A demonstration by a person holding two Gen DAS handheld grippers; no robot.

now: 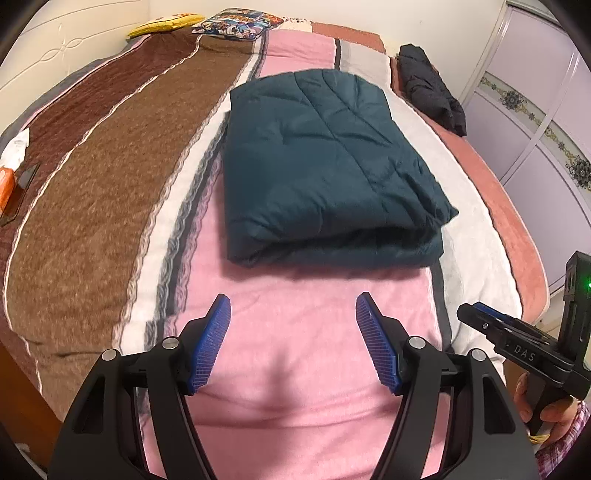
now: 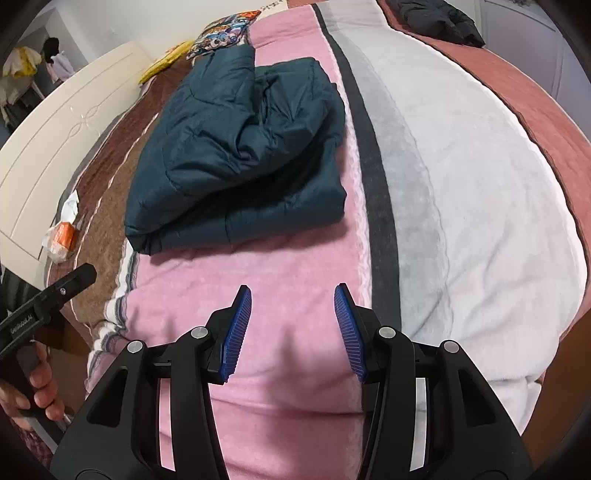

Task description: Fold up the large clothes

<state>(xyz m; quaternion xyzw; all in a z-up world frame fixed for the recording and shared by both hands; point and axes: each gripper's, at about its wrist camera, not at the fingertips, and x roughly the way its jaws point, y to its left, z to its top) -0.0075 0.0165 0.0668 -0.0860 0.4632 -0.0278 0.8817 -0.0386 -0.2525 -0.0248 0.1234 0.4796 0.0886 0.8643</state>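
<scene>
A dark teal padded jacket [image 1: 325, 166] lies folded into a thick block on the pink stripe of the striped blanket [image 1: 295, 354]. In the right wrist view the same jacket [image 2: 236, 162] shows a sleeve bunched on top. My left gripper [image 1: 293, 306] hovers over the pink stripe a short way in front of the jacket, open, nothing between its blue pads. My right gripper [image 2: 293, 299] also hangs over the pink stripe, nearer than the jacket and to its right, open and empty. Each gripper is seen at the edge of the other's view, held by a hand.
A black garment [image 1: 430, 88] lies bunched at the far right of the bed. A patterned pillow [image 1: 236, 24] and a yellow item [image 1: 166, 24] sit at the head. An orange packet with white tissue [image 2: 62, 232] lies on the brown stripe. A wardrobe [image 1: 535, 122] stands right.
</scene>
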